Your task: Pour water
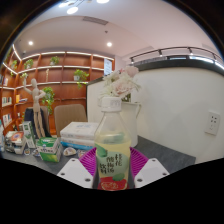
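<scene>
The bottle (pixel 113 150) stands upright between the fingers of the gripper (pixel 113 172), its white cap up and its long axis vertical, with pale liquid inside and a red-green label. The pink pads (pixel 90 162) press its sides, so the fingers are closed on it. Behind it sit a white box (pixel 80 134) and flowers (pixel 122 84); shelves (pixel 55 80) line the far wall.

Bright ceiling spotlights (pixel 72 10); strong fisheye warp; soft focus.

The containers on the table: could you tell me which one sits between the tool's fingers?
The clear bottle with the pink-and-green label, between the tool fingers; the green carton stands off to the side.
</scene>
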A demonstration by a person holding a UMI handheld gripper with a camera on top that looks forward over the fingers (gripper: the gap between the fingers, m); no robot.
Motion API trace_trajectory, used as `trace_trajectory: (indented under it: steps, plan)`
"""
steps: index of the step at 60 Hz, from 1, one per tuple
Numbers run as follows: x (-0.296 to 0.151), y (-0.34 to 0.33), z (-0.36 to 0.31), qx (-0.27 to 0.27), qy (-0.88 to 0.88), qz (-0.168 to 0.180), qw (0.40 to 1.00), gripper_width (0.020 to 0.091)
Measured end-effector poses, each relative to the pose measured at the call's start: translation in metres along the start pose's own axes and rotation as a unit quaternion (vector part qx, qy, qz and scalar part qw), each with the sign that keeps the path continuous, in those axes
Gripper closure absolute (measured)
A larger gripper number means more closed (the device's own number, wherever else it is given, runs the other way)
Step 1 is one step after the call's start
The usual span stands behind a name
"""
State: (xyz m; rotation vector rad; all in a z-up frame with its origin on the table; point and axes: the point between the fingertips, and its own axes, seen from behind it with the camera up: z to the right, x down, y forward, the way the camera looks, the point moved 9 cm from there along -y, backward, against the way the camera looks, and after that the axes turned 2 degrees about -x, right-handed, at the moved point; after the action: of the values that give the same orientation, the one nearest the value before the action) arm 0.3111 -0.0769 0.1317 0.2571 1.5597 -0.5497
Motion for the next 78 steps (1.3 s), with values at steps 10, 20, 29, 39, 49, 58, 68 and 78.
trace_trajectory:
  steps: [10, 20, 29, 39, 49, 58, 68, 78]
  plan:
    - [0.016, -0.004, -0.002, 0.005, 0.006, -0.003, 1.000, 0.0690]
    - [0.018, -0.007, 0.000, 0.002, 0.029, 0.014, 0.999, 0.0616]
    - [0.022, -0.010, -0.004, -0.034, 0.072, 0.004, 0.997, 0.0328]
    - [0.025, -0.041, -0.002, -0.035, 0.089, 0.009, 0.995, 0.0267]
    - [0.024, -0.096, -0.020, -0.085, 0.053, 0.008, 0.995, 0.0266]
    - [0.013, -0.151, -0.049, -0.151, 0.019, 0.007, 0.988, 0.0269]
    - [0.006, -0.201, -0.091, -0.227, 0.001, 0.007, 0.974, 0.0264]
    - [0.004, -0.239, -0.128, -0.272, -0.026, 0.013, 0.962, 0.0266]
